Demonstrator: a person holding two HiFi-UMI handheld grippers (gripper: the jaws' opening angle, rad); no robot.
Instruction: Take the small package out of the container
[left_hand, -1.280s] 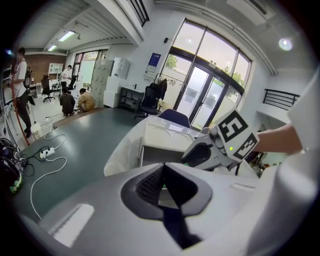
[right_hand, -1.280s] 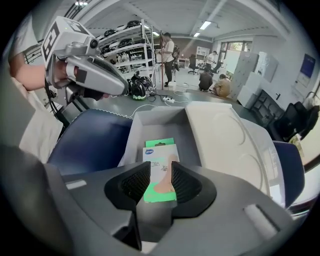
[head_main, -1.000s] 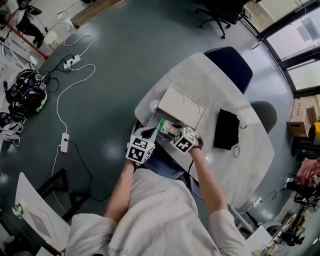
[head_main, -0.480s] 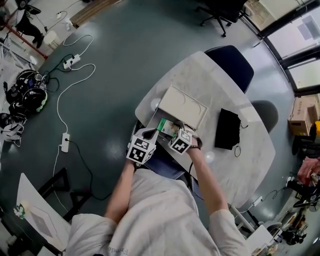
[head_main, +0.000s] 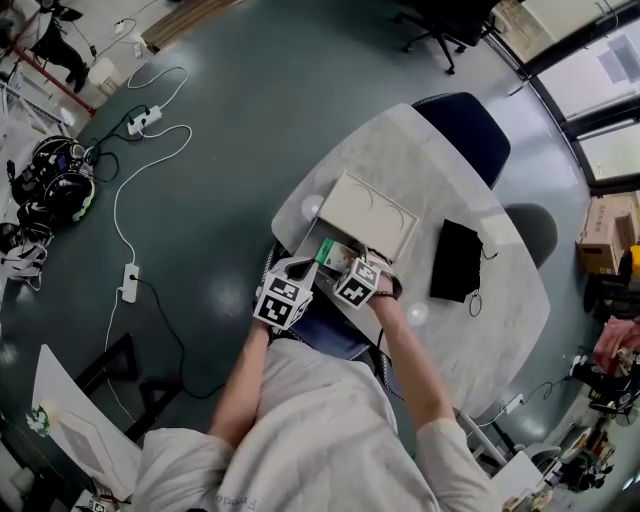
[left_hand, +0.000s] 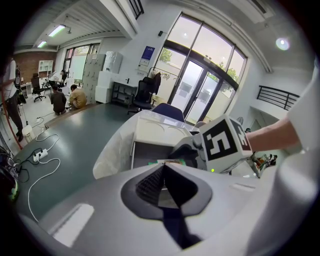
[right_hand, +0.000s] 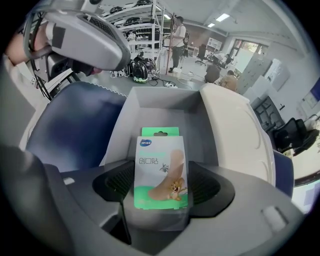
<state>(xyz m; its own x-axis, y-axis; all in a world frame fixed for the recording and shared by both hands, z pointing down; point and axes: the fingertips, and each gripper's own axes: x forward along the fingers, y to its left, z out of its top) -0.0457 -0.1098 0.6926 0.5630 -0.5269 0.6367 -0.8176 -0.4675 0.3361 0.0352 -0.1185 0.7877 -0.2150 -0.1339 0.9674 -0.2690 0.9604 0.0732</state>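
While the left gripper (left_hand: 162, 175) hangs with its jaws pressed together on nothing, the right gripper (right_hand: 161, 190) points into the open grey box (right_hand: 165, 105) at the table's (head_main: 470, 330) near edge. Its jaws have just been opening and stand wide either side of the green plaster pack (right_hand: 161, 172) lying inside, not pinching it.

The grey container (head_main: 306, 238) at the tabletop's (head_main: 440, 170) near edge is open on top. Its raised lid (head_main: 365, 212) walls the far side, and the left gripper (head_main: 298, 268) crowds its near-left corner.
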